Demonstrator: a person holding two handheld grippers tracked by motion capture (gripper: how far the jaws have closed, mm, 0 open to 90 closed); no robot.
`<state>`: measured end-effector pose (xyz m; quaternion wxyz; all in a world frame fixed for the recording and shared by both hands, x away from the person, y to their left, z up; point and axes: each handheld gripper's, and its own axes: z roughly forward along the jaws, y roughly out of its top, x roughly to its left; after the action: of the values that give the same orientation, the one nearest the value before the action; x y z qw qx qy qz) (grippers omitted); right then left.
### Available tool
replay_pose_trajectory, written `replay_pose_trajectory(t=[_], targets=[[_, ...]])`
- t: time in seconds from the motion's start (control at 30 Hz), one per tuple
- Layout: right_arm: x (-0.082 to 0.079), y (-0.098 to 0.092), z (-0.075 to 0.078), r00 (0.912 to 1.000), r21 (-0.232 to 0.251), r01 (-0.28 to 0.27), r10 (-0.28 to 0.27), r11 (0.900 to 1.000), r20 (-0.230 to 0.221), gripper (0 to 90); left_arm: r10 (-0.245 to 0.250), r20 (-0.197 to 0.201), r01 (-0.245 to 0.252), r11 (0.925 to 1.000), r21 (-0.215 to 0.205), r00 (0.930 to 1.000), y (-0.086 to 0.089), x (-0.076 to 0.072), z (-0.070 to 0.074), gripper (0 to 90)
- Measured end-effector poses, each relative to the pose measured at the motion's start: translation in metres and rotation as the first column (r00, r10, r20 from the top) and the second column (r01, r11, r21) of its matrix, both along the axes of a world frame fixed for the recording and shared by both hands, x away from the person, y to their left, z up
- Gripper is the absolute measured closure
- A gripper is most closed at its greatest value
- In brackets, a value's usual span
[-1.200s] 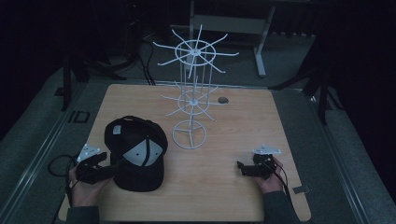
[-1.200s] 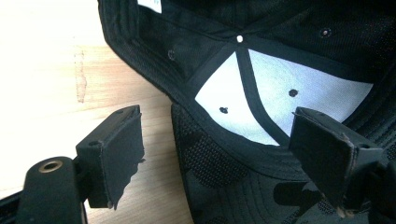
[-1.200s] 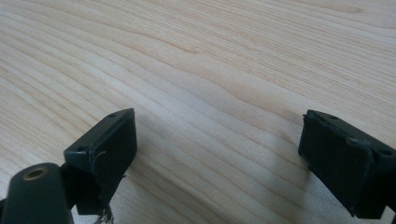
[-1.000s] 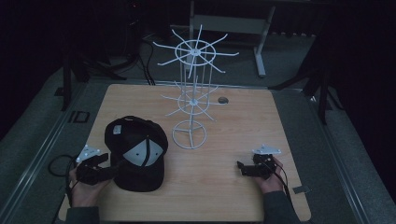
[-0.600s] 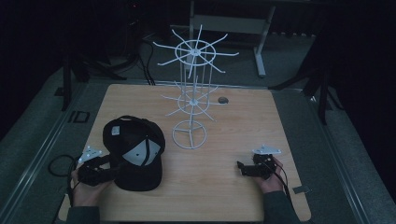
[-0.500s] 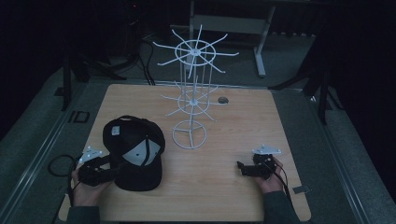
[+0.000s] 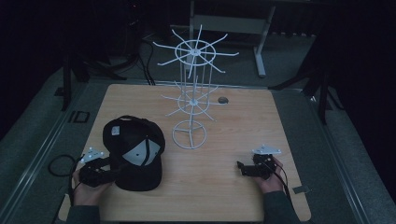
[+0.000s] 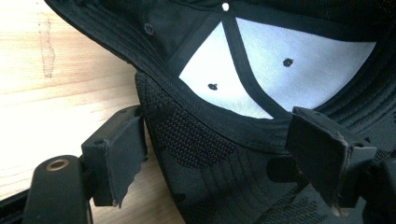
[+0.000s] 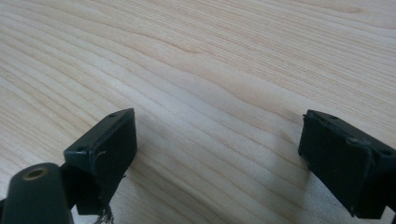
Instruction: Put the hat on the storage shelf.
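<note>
In the left gripper view I see my left gripper (image 8: 219, 154) with jaws spread wide around the brim of the black cap (image 8: 280, 70), not yet closed on it. The high view shows what this view cannot: the cap (image 7: 134, 151) lies upside down on the table (image 7: 243, 121), left of the white wire rack (image 7: 190, 100). My left hand (image 7: 86, 189) lies low at the near edge, slightly closer to the cap than before. The right gripper (image 9: 219, 163) rests released over bare wood, unchanged.

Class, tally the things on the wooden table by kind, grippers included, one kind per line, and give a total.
Caps: 1, the black cap
Wire racks: 1, the white rack
Small dark round things: 1
Grippers: 2, left gripper, right gripper
Total: 5
</note>
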<state>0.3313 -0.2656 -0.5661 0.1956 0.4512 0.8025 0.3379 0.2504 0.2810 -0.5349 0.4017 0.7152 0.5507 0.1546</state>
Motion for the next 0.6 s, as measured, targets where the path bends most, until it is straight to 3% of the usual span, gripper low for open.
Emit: replay_pose_trajectory(t=[0.6], targets=[[0.0,0.0,0.0,1.0,0.0,0.0,0.0,1.0,0.0,11.3,-0.054,-0.04,0.053,0.9983,-0.026,0.9978,-0.0001,-0.0015,-0.0074,24.6]])
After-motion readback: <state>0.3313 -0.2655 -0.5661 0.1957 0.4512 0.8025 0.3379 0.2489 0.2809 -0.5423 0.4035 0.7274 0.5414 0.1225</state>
